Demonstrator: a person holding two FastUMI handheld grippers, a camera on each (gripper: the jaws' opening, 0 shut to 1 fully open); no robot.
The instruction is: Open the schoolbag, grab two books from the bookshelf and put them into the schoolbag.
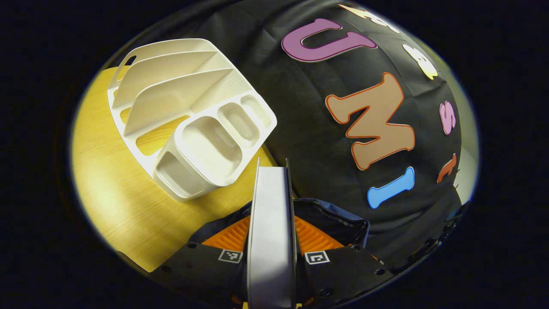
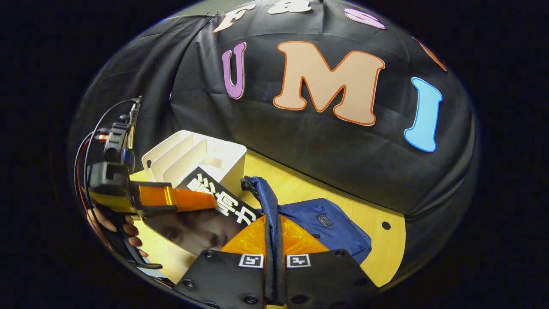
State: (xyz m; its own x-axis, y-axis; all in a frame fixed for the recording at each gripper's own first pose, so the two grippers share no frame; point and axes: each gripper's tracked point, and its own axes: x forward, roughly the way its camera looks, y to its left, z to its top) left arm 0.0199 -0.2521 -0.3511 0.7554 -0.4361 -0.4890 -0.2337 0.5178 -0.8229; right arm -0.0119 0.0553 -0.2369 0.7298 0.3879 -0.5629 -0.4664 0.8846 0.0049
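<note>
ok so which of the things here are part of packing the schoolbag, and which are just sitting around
Part of the job:
- book, clamped edge-on in the left gripper
- schoolbag, its edge pinched up by the right gripper
- bookshelf, its slots empty

Just there:
- table
- booth wall

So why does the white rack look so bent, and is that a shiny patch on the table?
Left gripper view: the fisheye lens bows the bookshelf, and lamp glare pales the table. Right gripper view: the schoolbag looks sharp.
</note>
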